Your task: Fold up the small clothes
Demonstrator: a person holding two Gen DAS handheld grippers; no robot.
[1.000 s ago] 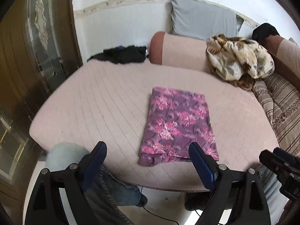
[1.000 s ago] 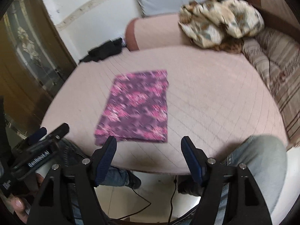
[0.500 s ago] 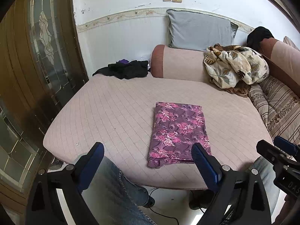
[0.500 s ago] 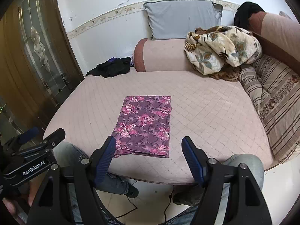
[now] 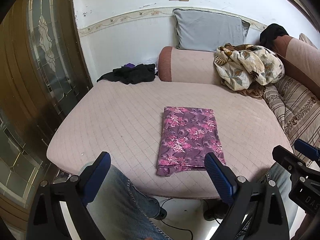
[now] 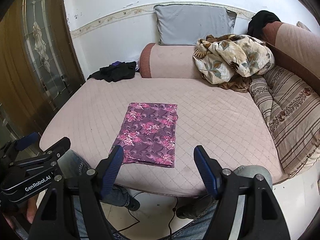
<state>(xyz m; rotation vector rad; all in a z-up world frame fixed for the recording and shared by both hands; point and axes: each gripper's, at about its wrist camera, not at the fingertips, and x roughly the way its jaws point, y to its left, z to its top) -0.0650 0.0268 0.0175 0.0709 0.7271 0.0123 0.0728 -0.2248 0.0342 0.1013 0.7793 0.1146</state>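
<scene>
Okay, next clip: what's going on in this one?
A seated person holds a two-finger gripper in each hand at a pink quilted bed. The left gripper and right gripper are both open, empty and held short of the bed's near edge. A purple floral garment lies folded into a flat rectangle, touched by neither.

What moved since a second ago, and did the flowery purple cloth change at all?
Both hand-held grippers drew back and up from the bed: the left hand-held gripper and the right hand-held gripper, so the room looks farther off. Both stayed open, holding nothing. The folded purple floral cloth stayed flat in the same spot on the pink quilted mattress. Nothing was grabbed or dropped.
</scene>
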